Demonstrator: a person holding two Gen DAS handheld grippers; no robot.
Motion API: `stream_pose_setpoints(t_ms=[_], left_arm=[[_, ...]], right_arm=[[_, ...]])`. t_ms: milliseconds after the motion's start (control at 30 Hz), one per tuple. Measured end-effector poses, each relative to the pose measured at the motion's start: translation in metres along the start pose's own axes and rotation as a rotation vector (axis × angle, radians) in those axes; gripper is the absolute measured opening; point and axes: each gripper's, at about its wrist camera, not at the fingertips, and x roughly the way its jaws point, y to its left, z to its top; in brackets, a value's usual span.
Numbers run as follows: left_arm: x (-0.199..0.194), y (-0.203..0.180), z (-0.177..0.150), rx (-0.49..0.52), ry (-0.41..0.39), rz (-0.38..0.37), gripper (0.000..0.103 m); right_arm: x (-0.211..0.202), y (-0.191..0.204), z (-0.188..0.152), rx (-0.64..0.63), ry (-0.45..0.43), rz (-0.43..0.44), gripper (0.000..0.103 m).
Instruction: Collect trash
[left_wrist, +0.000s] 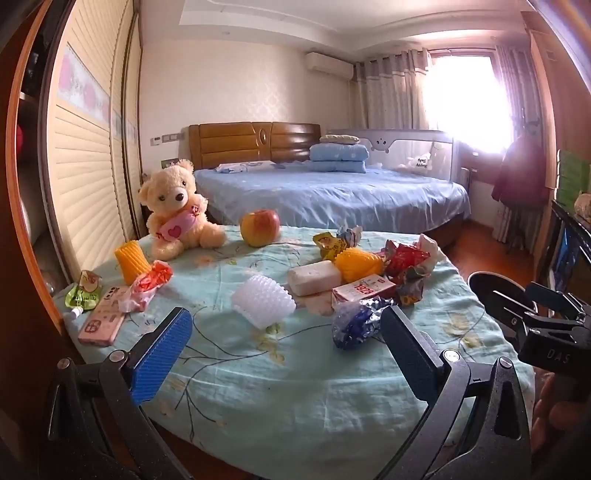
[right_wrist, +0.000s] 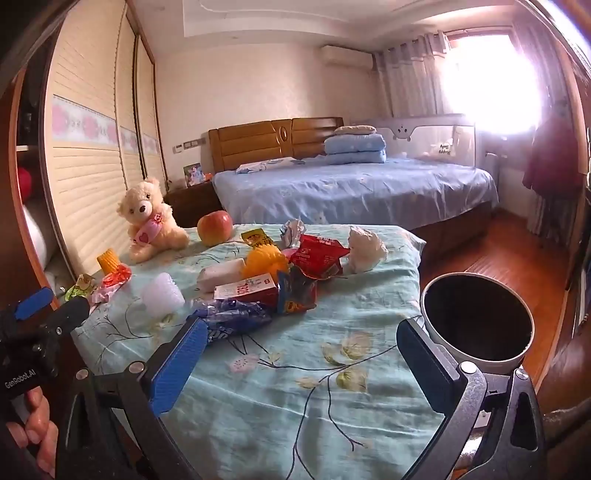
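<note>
Both your left gripper (left_wrist: 280, 354) and right gripper (right_wrist: 299, 363) stand spread, empty. The blue wrapper (left_wrist: 356, 325) is light, crinkly and slippery. Pinch its bunched middle.

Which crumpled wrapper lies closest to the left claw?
The blue foil wrapper, just ahead of the open left claw; the red wrapper lies farther back.

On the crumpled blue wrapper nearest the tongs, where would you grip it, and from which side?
Probably the bunched near end of the blue wrapper, approached from the table's near edge. It lies lengthwise, loose and low on the cloth, in front of the red carton. The right tongs, standing open, are already closest.
</note>
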Motion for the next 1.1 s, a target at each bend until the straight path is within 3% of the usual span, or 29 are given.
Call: stream_pose_setpoints(t_ms=[1100], left_arm=[[0.0032, 0.0012, -0.0061, 0.007, 0.019, 0.016, 0.103]], right_arm=[[-0.0005, 0.0081, -0.0011, -0.008, 0.0, 0.01, 0.103]])
